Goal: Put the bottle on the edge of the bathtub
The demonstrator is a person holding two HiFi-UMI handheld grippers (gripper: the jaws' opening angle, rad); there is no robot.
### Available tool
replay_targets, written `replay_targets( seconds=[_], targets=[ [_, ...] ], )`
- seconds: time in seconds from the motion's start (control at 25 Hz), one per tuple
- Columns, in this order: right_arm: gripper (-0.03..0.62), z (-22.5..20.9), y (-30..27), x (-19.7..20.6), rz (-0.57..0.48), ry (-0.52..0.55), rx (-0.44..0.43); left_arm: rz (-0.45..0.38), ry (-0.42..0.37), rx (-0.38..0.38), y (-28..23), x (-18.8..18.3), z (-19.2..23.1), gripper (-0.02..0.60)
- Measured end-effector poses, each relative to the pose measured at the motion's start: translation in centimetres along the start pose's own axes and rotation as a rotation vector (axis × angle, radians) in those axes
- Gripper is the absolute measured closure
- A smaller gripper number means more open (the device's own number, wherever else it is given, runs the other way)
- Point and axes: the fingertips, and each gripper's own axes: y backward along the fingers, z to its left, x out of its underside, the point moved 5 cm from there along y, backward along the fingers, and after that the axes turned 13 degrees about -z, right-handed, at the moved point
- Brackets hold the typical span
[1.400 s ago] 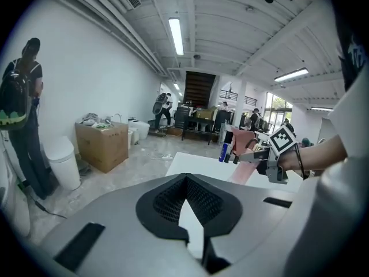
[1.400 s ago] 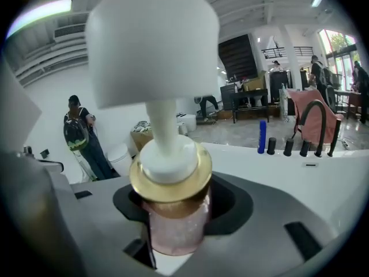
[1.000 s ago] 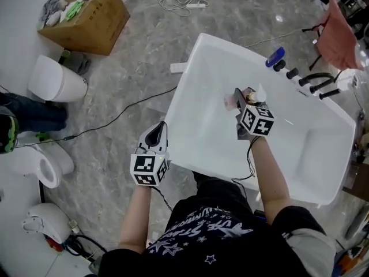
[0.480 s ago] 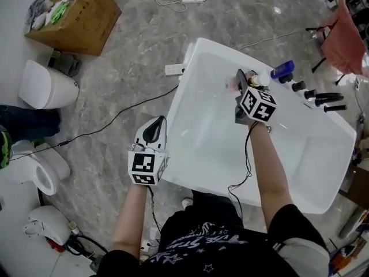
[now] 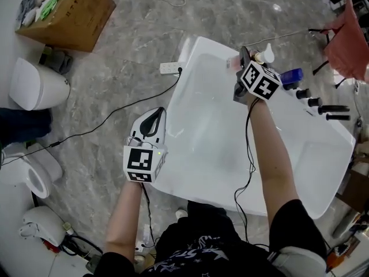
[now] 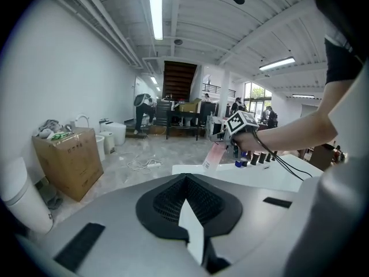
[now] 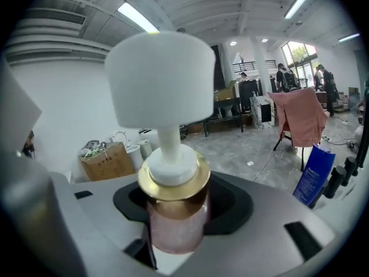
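A pink pump bottle (image 5: 233,64) with a gold collar and a white pump head is clamped in my right gripper (image 5: 249,61), which is shut on it. I hold it above the far rim of the white bathtub (image 5: 180,79), at the tub's far left corner. In the right gripper view the bottle (image 7: 176,212) stands upright between the jaws and fills the middle. My left gripper (image 5: 154,119) hangs over the floor beside the tub's left rim, shut and holding nothing. The left gripper view shows the bottle (image 6: 214,156) across the tub.
A blue bottle (image 5: 292,75) and several black bottles (image 5: 314,101) stand on the tub's far rim, right of the pink bottle. A power strip (image 5: 169,68) and cable lie on the floor left of the tub. Farther left are a cardboard box (image 5: 66,13) and toilets (image 5: 31,85).
My right gripper has carried the pink bottle from over the tub's basin to its far rim, close to the blue bottle. My left gripper has moved forward alongside the tub's left rim.
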Motion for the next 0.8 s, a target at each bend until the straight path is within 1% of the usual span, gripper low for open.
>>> replay_targets(
  seconds=[0.08,0.2,0.36,0.56,0.8],
  targets=[
    [0.381,0.1,-1.5,-0.1,-0.004,0.000,0.022,-0.008,-0.007,-0.014,-0.6,0.1,0.8,0.566],
    [0.381,0.1,-3.2,0.0,-0.001,0.014,0.039,-0.016,0.012,-0.033,-1.4,0.3,1.5,0.568],
    [0.381,-0.2,-4.6,0.0,-0.003,0.020,0.066,-0.014,0.022,-0.036,-1.9,0.6,1.9,0.566],
    [0.381,-0.3,-6.2,0.2,-0.006,0.014,0.090,-0.026,0.054,-0.051,-2.4,0.7,2.4,0.566],
    [0.382,0.4,-7.8,1.0,0.007,0.070,0.109,-0.026,0.083,-0.067,-2.5,1.5,3.1,0.568]
  ],
)
